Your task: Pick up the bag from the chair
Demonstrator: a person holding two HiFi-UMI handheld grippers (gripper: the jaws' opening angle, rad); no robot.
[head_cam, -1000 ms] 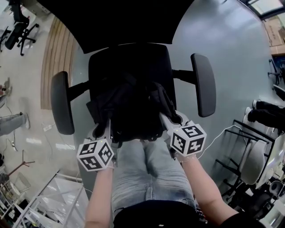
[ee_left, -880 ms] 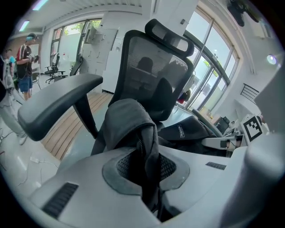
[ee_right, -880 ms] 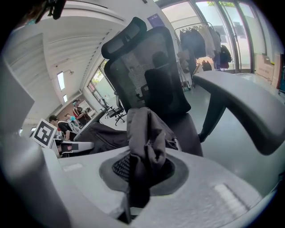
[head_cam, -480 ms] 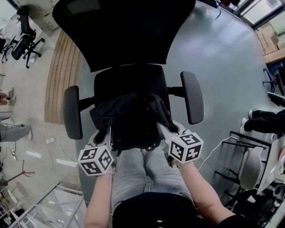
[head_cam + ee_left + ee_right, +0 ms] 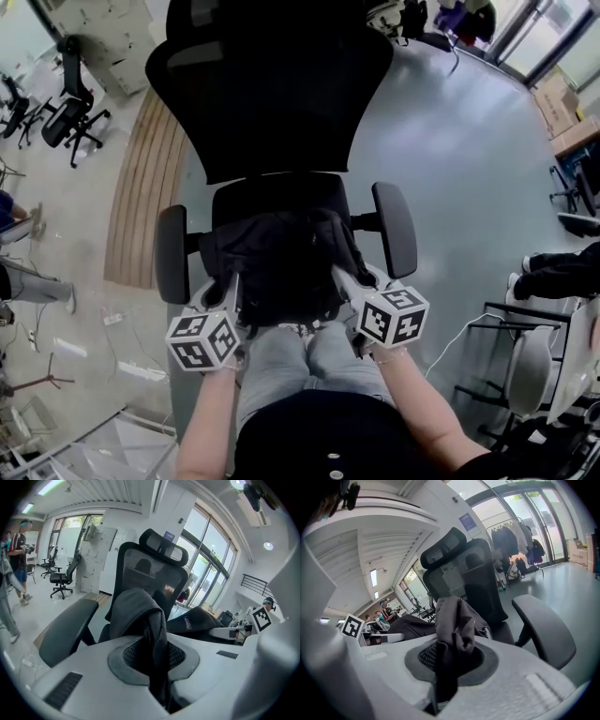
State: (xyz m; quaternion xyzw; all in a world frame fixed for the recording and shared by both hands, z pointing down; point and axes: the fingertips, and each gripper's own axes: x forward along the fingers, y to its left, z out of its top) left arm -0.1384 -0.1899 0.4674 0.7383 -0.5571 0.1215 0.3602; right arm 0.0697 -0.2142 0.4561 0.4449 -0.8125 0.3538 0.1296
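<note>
Grey office floor (image 5: 450,141), head view: black bag (image 5: 277,258) over the chair (image 5: 272,94) seat, between the armrests, one claw at each side; left gripper view: left claw (image 5: 157,653) clenched on a fold of bag fabric; right gripper view: right claw (image 5: 450,660) clenched on another fold.

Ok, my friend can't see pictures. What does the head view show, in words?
From above, the left gripper and the right gripper each clamp one side of a black bag between the armrests of a black office chair. The person's legs in grey trousers show below it.
</note>
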